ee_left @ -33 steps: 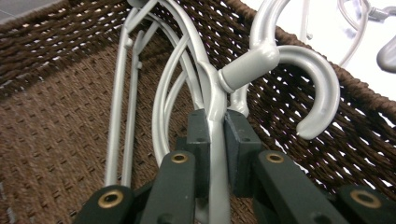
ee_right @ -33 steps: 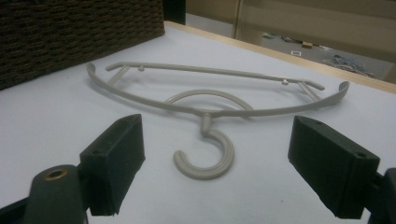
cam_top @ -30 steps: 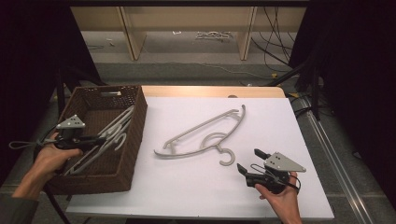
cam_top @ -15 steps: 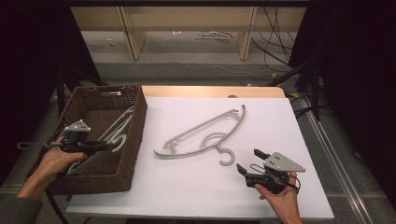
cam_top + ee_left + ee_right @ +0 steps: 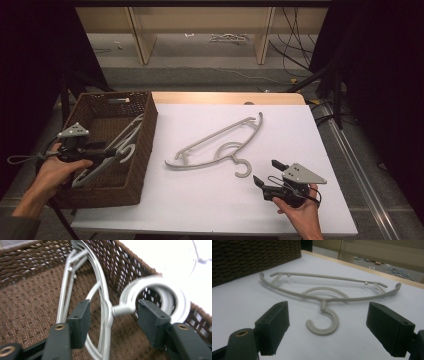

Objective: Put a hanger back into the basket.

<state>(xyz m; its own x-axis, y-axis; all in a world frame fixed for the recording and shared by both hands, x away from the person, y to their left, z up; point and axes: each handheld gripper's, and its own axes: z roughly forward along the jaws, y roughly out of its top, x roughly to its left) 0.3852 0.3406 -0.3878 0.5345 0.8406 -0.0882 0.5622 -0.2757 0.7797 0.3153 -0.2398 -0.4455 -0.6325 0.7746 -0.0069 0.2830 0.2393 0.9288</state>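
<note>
1. The left hand-held gripper (image 5: 107, 150) sits over the near part of the wicker basket (image 5: 145, 145), and its jaws have just been opening. The neck of a grey hanger (image 5: 105, 315) is between the pads (image 5: 80, 325), but they no longer press on it, so it's released and lying in the basket on top of the other hangers.
2. To finish this well, I'd lift straight out so neither pad snags the hook (image 5: 155, 290), which leans on the basket's right wall.
3. The right hand-held gripper (image 5: 266, 172) rests on the near right of the table (image 5: 325, 140), jaws wide apart, holding nothing, aimed at the hook (image 5: 323, 326) of the last hanger (image 5: 220, 142).
4. That hanger lies flat in the middle of the table, just right of the basket. Looks like the next one to go; grab the neck above the hook, not the thin arms.
</note>
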